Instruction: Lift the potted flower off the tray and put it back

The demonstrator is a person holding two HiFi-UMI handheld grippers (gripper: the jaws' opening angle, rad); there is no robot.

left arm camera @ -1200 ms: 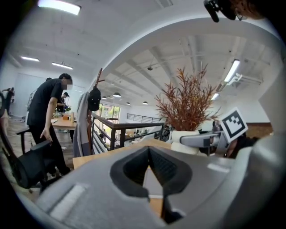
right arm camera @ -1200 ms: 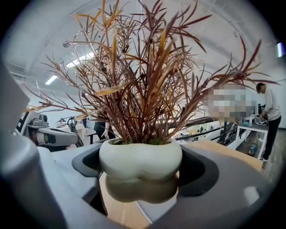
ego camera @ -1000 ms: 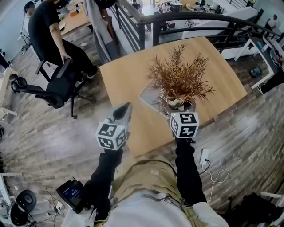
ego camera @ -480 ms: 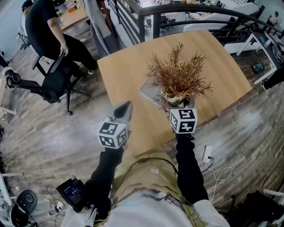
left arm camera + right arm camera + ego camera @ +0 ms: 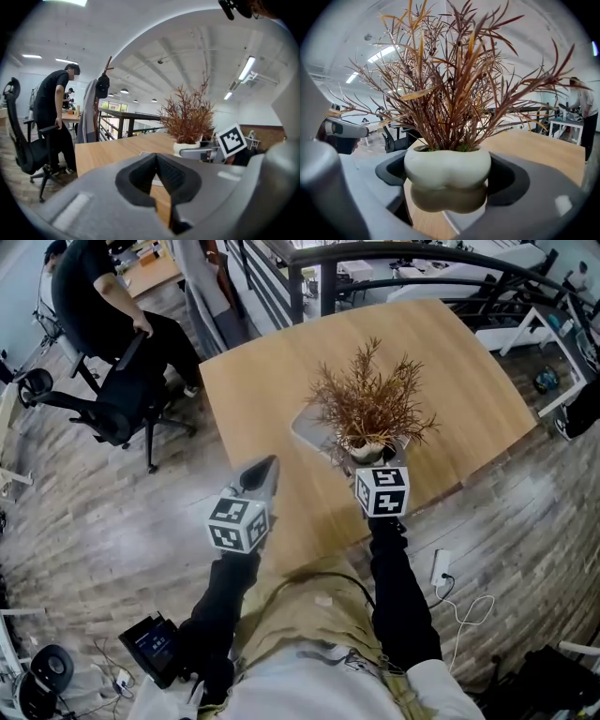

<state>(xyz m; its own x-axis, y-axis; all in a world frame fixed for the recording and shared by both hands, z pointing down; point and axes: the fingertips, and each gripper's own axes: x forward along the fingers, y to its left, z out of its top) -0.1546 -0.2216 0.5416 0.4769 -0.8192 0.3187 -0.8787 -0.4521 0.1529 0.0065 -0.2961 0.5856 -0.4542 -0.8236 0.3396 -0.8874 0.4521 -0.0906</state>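
Our right gripper (image 5: pixel 449 186) has its two grey jaws clamped on the cream, lobed ceramic pot (image 5: pixel 447 166) of the potted flower, with one dark pad pressed to each side. The rust-brown, dry-looking sprigs (image 5: pixel 447 112) rise straight up from it, so the pot stands upright. Directly under its base we see the pot's own reflection in the glossy, pale grey rounded tray (image 5: pixel 302 432). The two meet, so the pot looks to be resting on the tray rather than hanging above it. The tray lies on the light wooden table (image 5: pixel 253 399), close to the table's near edge, and the pot stands at the tray corner closest to that edge.

Our left gripper (image 5: pixel 157 161) is closed with nothing in it — its dark pads meet at their tips, and only the table top shows through the small gap behind them. It is held just off the table's near left edge, over the grey-brown plank floor (image 5: pixel 112 512), well apart from the tray.

Beyond the table's far left corner a person in black clothes (image 5: pixel 98 296) stands by a black office chair (image 5: pixel 117 404). A black metal railing (image 5: pixel 328 292) runs past the table's far edge. On the floor off the table's near right edge lies a white power strip (image 5: pixel 438 568) with its cable.
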